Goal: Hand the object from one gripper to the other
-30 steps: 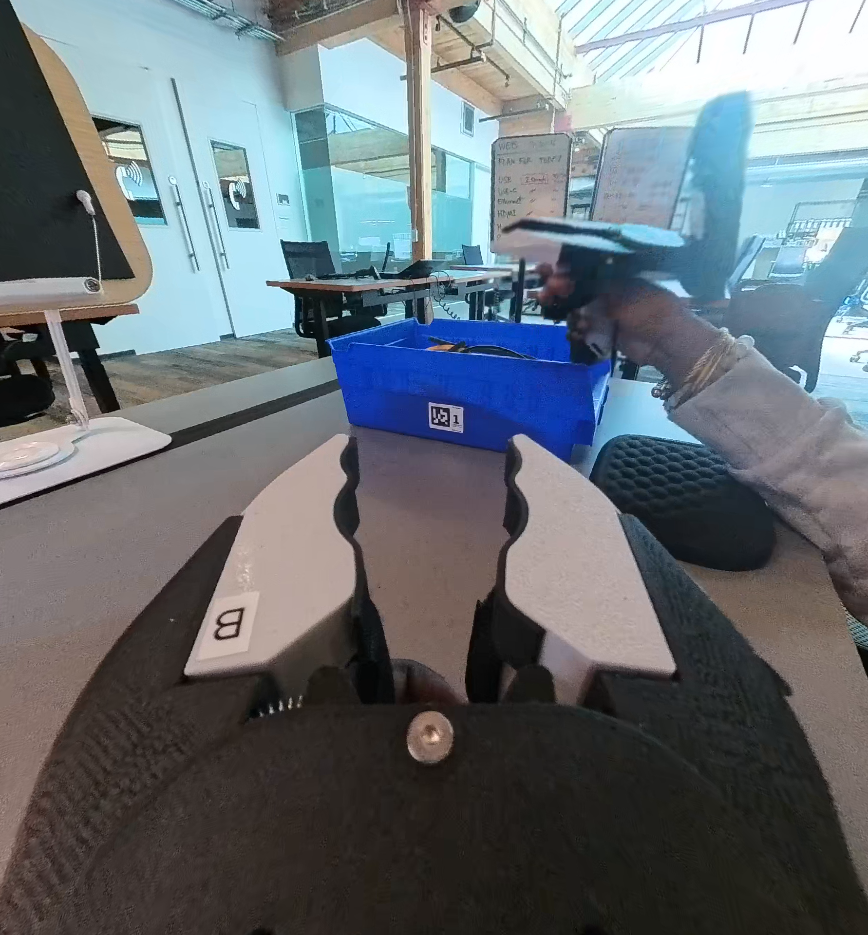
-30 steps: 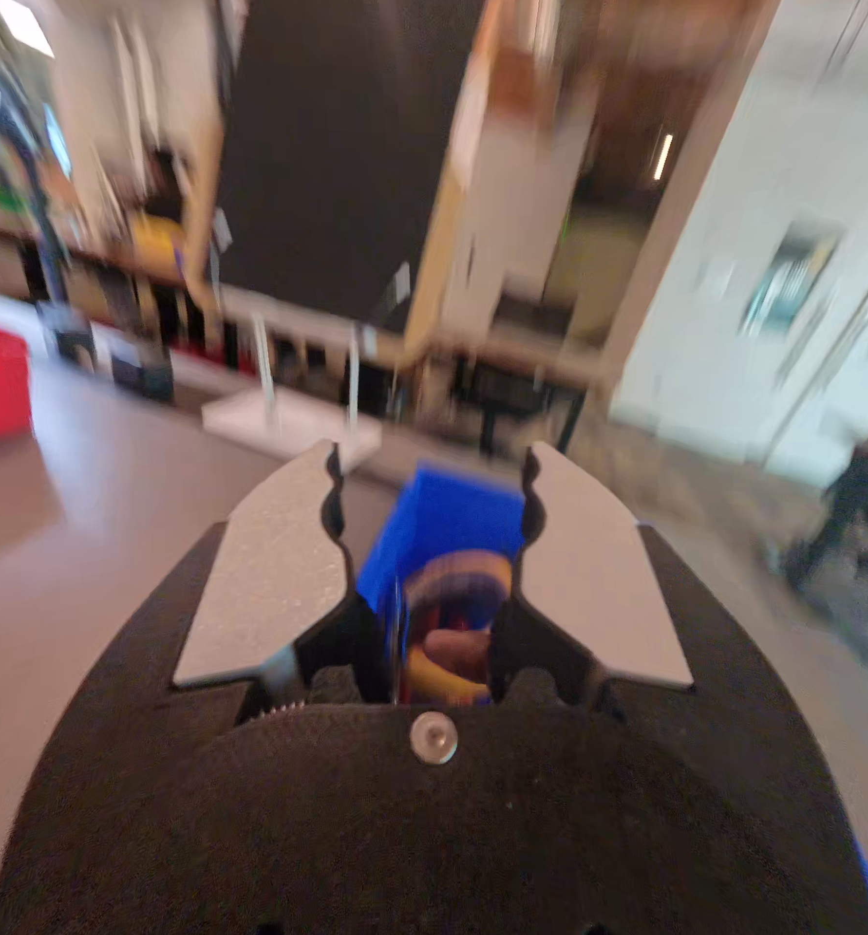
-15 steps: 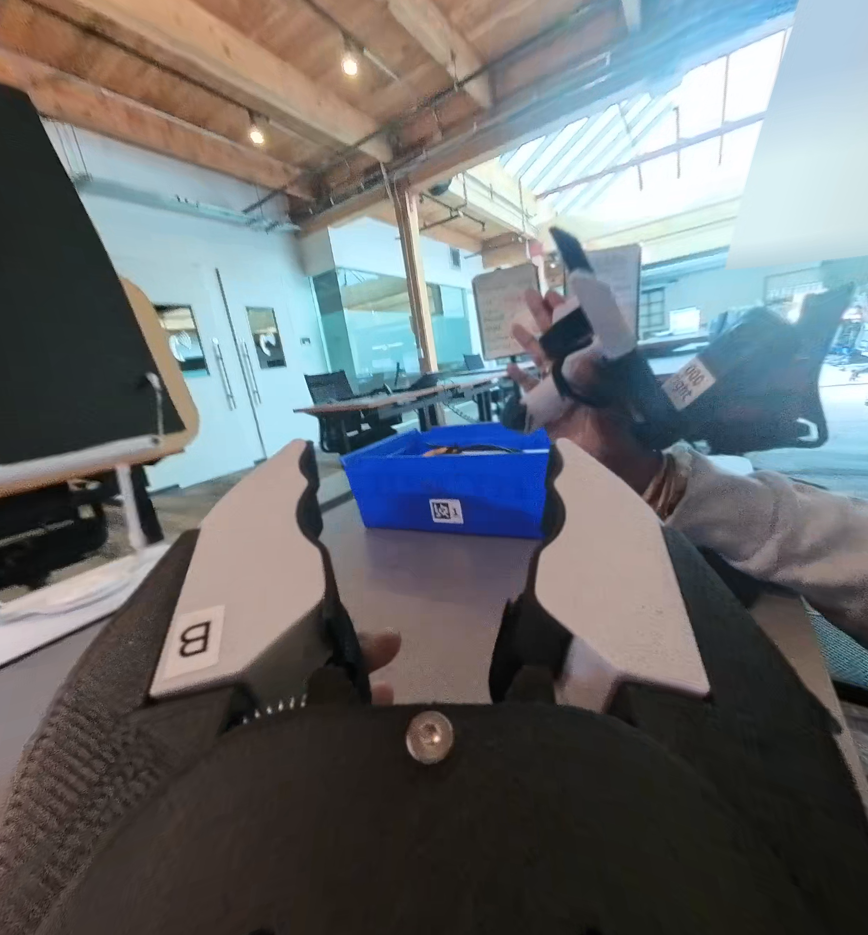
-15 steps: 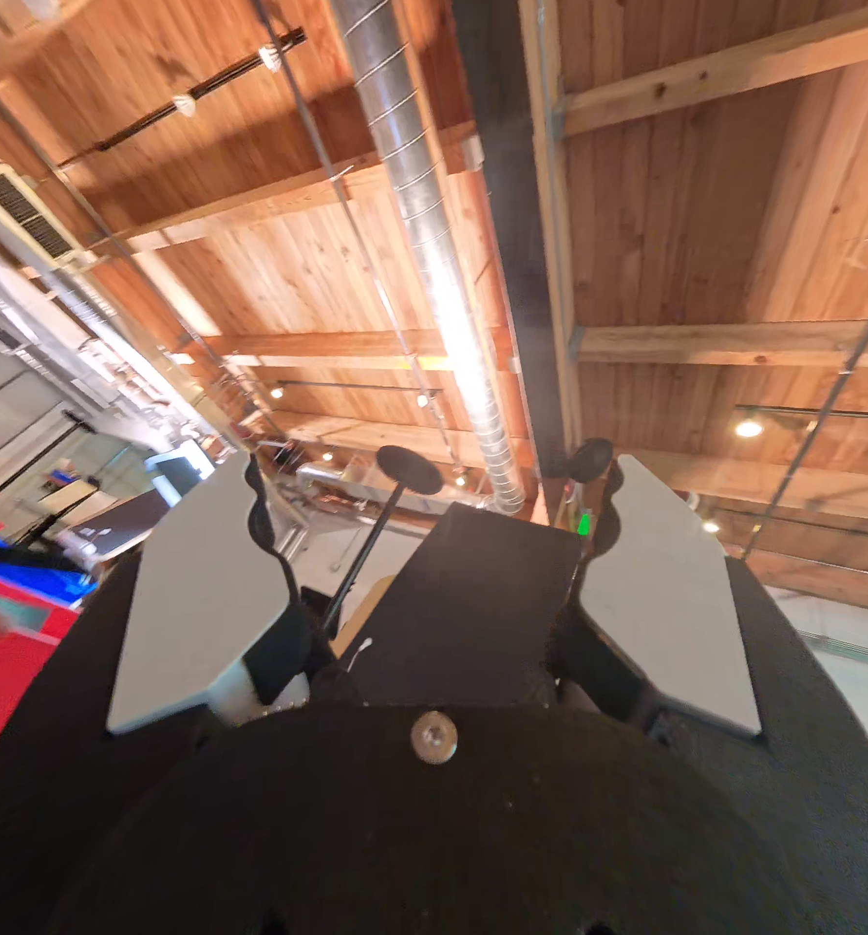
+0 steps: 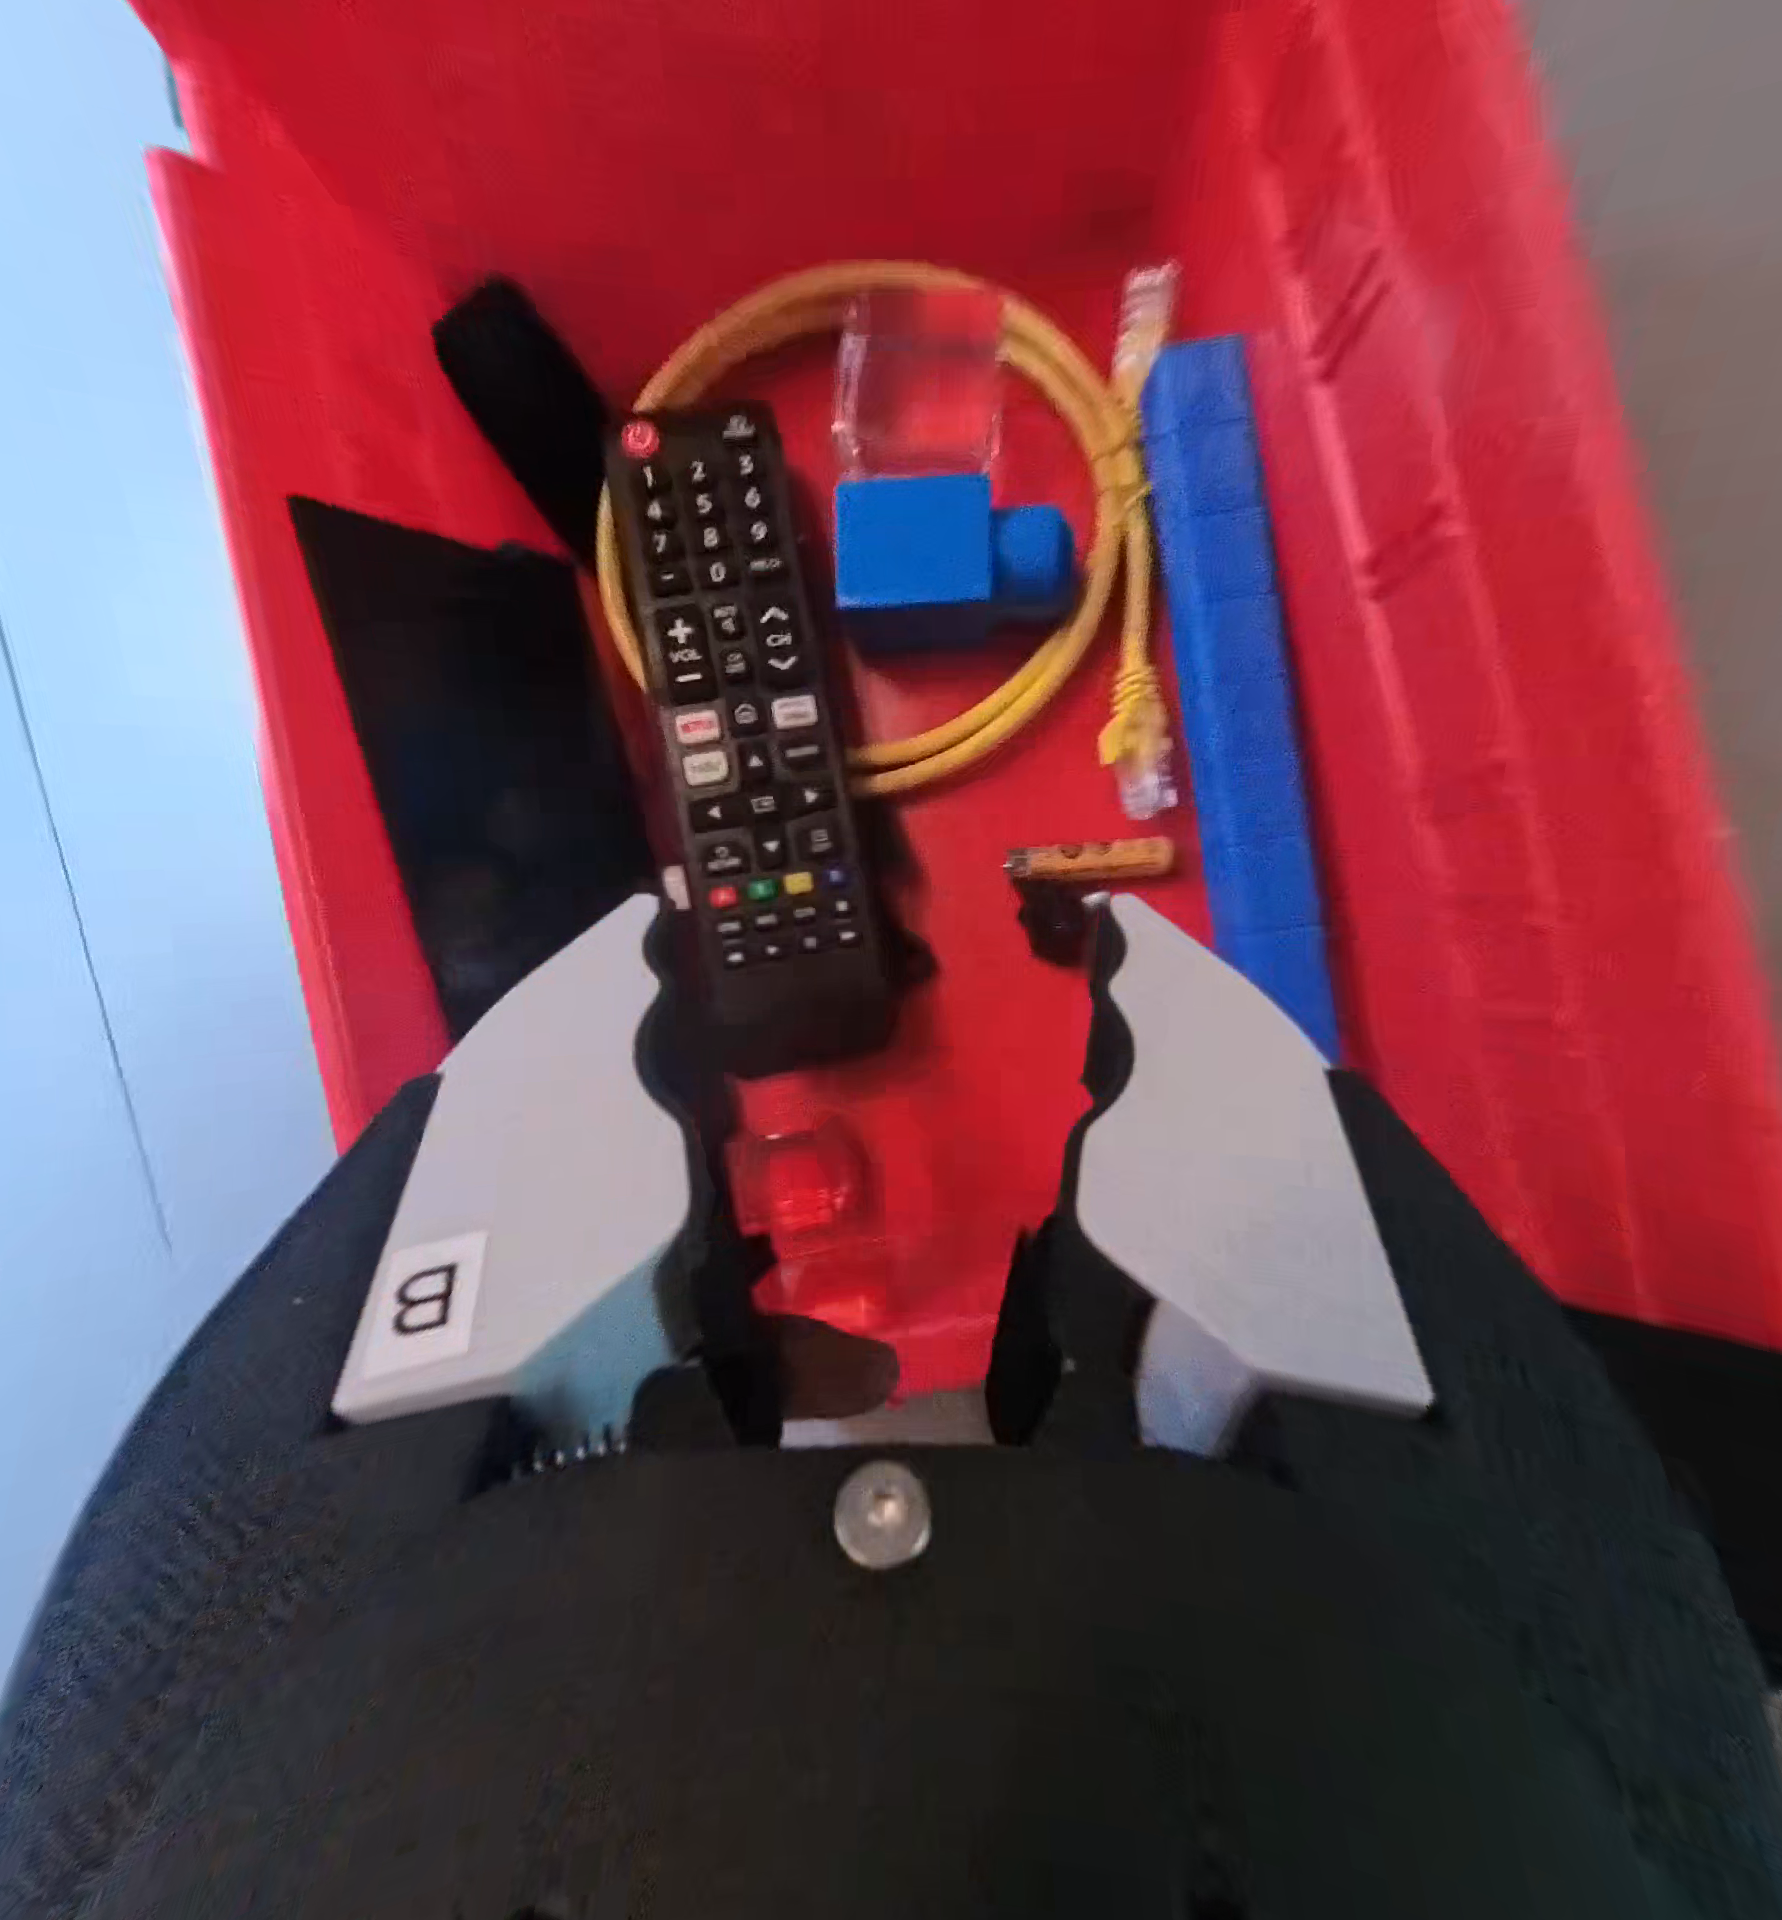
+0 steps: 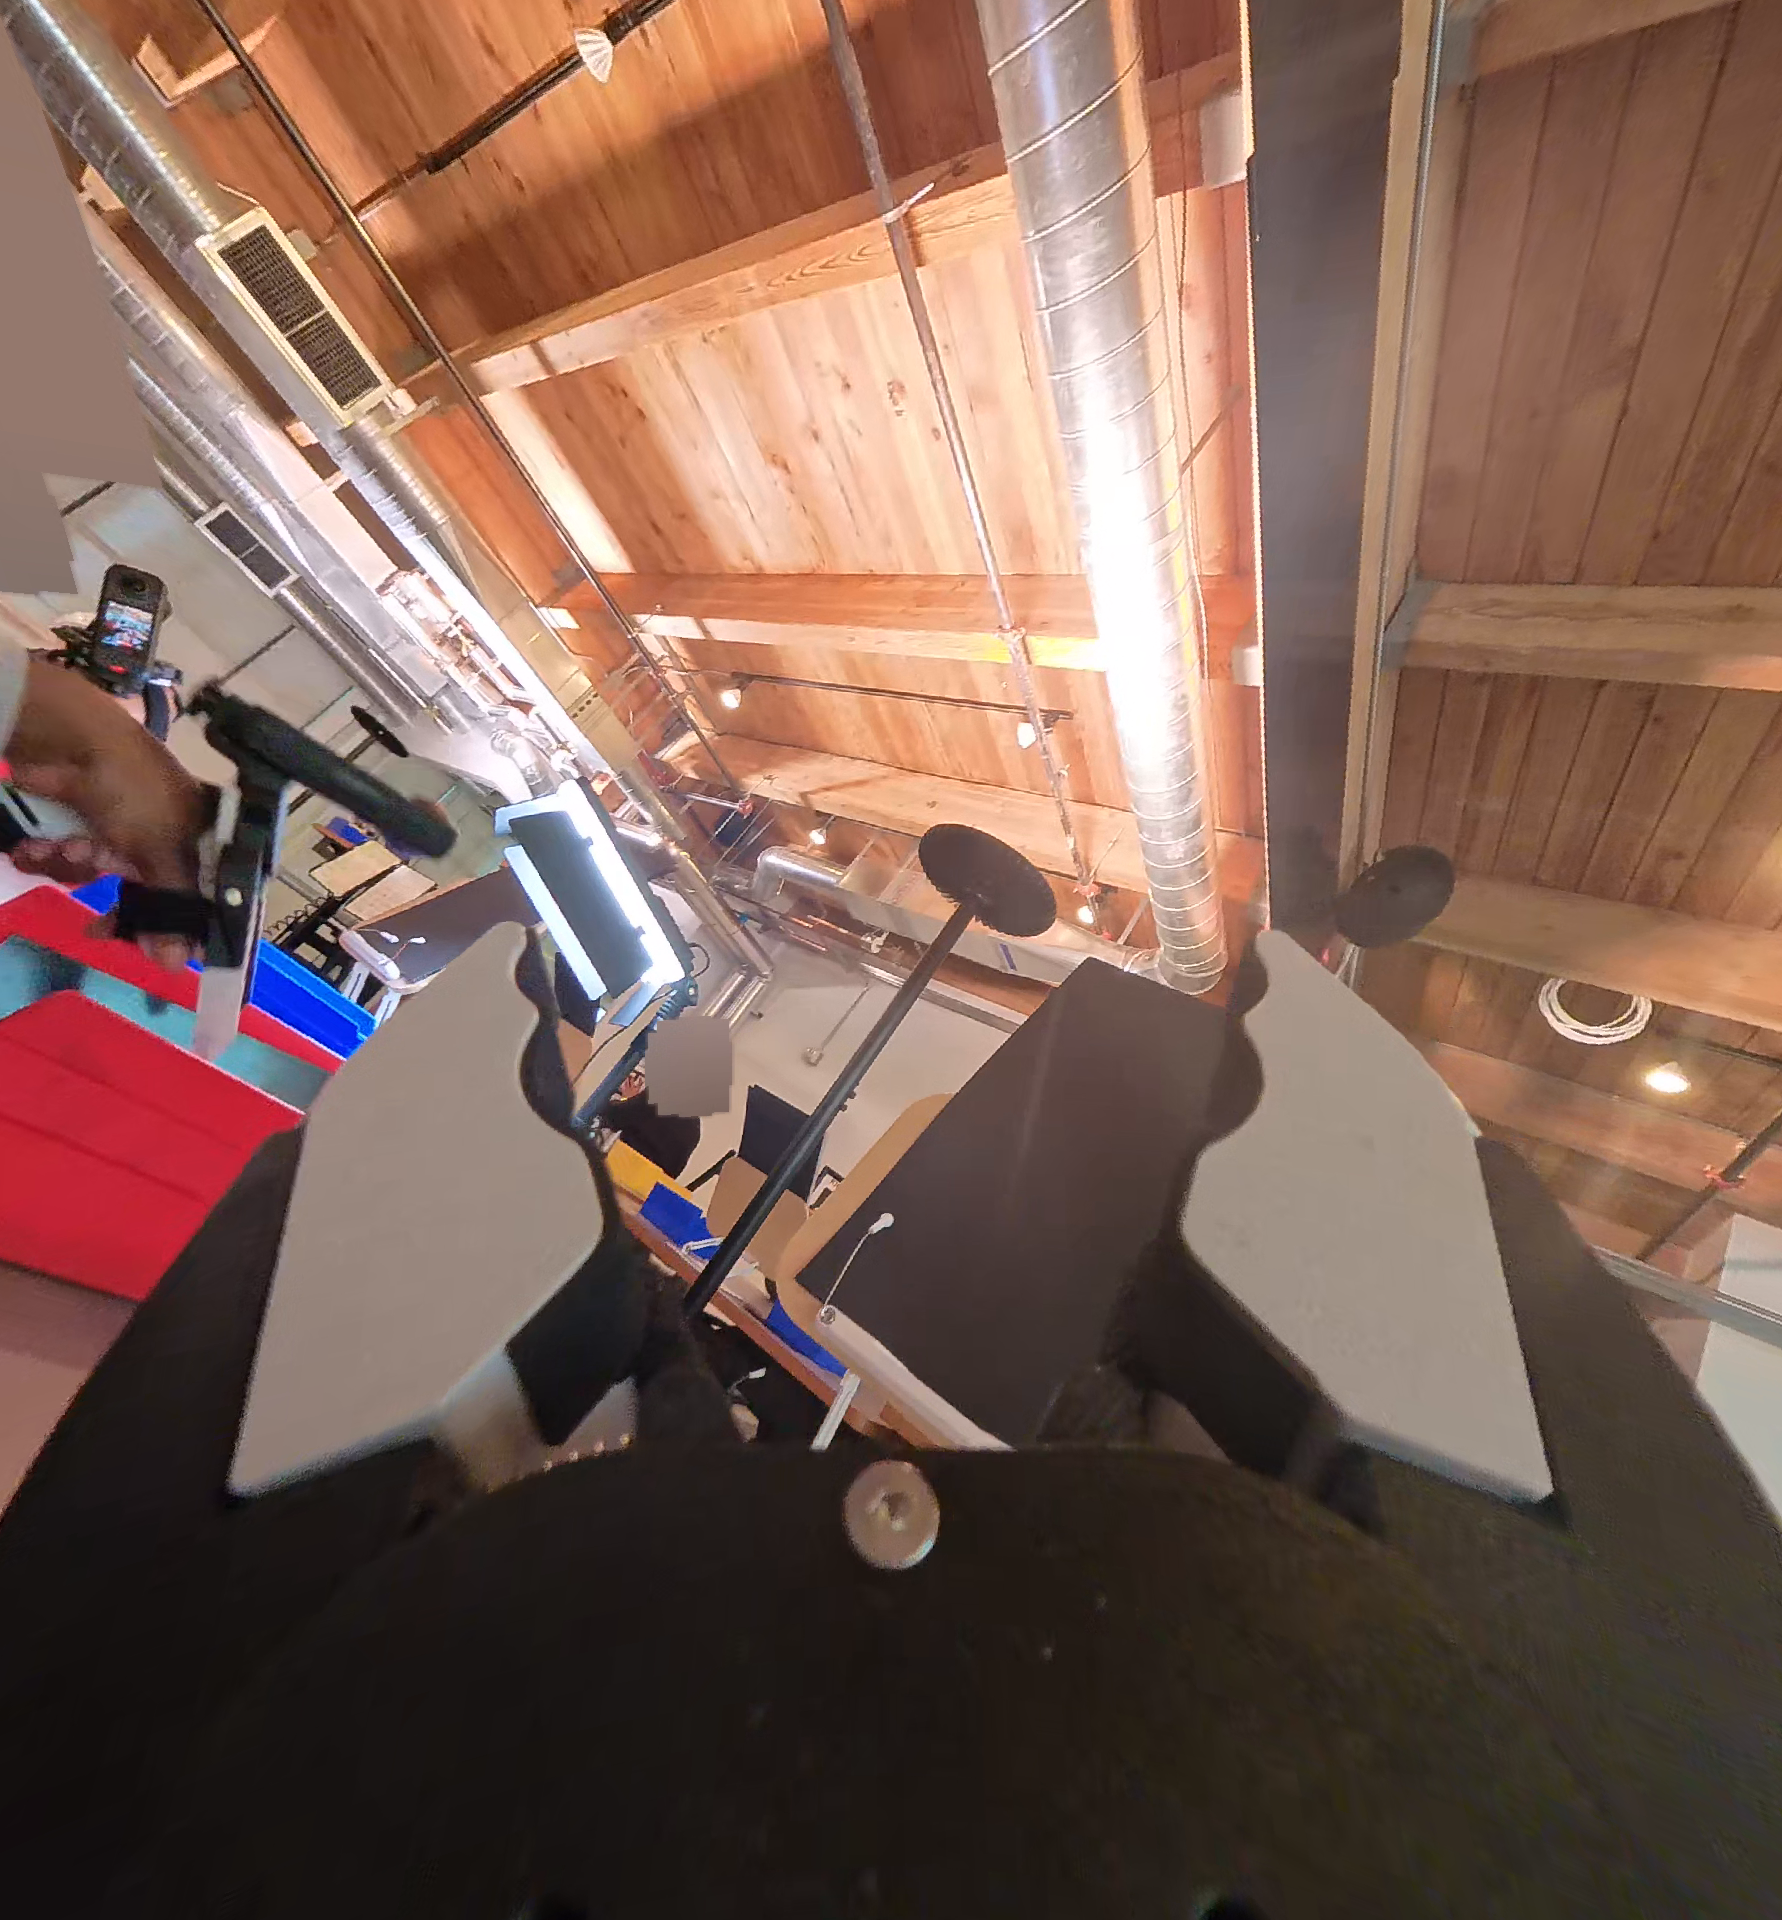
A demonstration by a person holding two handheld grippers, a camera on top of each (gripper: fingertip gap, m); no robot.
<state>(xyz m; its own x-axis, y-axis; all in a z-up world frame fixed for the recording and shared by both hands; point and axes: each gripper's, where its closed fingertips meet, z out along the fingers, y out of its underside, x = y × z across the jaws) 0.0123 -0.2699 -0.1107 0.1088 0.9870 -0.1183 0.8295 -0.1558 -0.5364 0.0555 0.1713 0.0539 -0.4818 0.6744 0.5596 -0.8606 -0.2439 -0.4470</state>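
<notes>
My left gripper is open and empty. It points down into a red bin, just above its contents. A black remote lies under the left fingertip. Beside it are a coiled yellow cable, a blue block, a long blue bar, a clear plastic piece and a small orange-brown stick. My right gripper is open and empty, tilted up at the ceiling. The left gripper also shows at the left of the right wrist view, held by a hand over the red bin.
A flat black item leans on the bin's left wall, and a clear item lies between my left fingers. In the right wrist view, blue bins stand behind the red one. A black panel and a light stand stand ahead. Measured from the fingertips, the black remote is 7 cm or so from the left gripper and 50 cm from the right. The small orange-brown stick lies around 7 cm away from my left fingertips.
My left gripper has swung from facing the blue bin across the table to pointing down into the red bin. My right gripper stays tilted up at the ceiling, jaws a little wider.
</notes>
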